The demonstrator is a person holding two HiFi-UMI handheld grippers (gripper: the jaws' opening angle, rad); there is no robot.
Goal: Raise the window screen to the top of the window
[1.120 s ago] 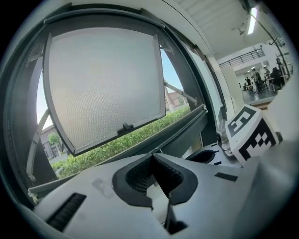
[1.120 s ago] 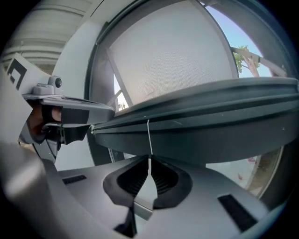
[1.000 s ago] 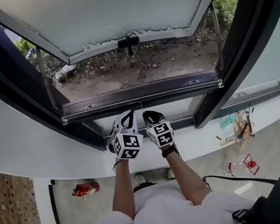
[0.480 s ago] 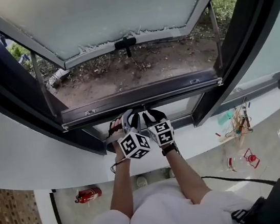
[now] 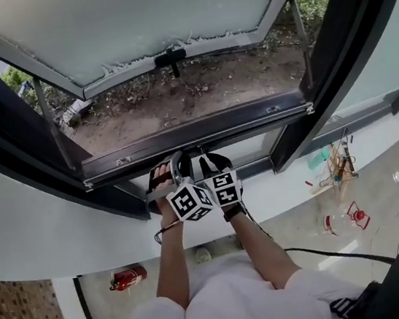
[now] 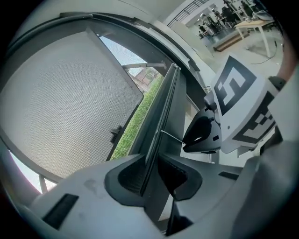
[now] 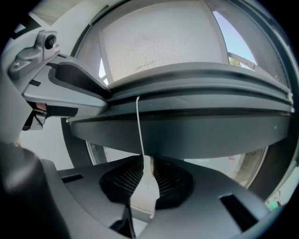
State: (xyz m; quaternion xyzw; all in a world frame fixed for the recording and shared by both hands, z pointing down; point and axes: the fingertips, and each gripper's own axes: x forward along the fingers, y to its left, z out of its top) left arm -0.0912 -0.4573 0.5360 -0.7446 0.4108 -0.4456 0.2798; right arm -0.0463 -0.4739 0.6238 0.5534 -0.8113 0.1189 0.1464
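Note:
The window screen's dark bottom bar (image 5: 203,131) lies across the low part of the opening, and a thin white pull cord (image 5: 200,150) hangs from its middle. Both grippers sit side by side just under it. My left gripper (image 5: 166,173) is rolled on its side, and the bar's edge (image 6: 163,116) fills the gap between its pads (image 6: 133,176). My right gripper (image 7: 145,179) points up at the bar (image 7: 187,130). Its jaws are closing, and the cord (image 7: 138,126) with its white tab (image 7: 142,191) is pinched between them.
The window sash (image 5: 143,23) is swung outward above bare ground and shrubs (image 5: 197,89). Dark frame posts (image 5: 334,70) flank the opening. A white sill (image 5: 61,226) runs below. A red extinguisher (image 5: 128,277) and clutter (image 5: 338,172) lie on the floor.
My left gripper has rolled onto its side and come up against the bar. The right gripper has stayed under the cord.

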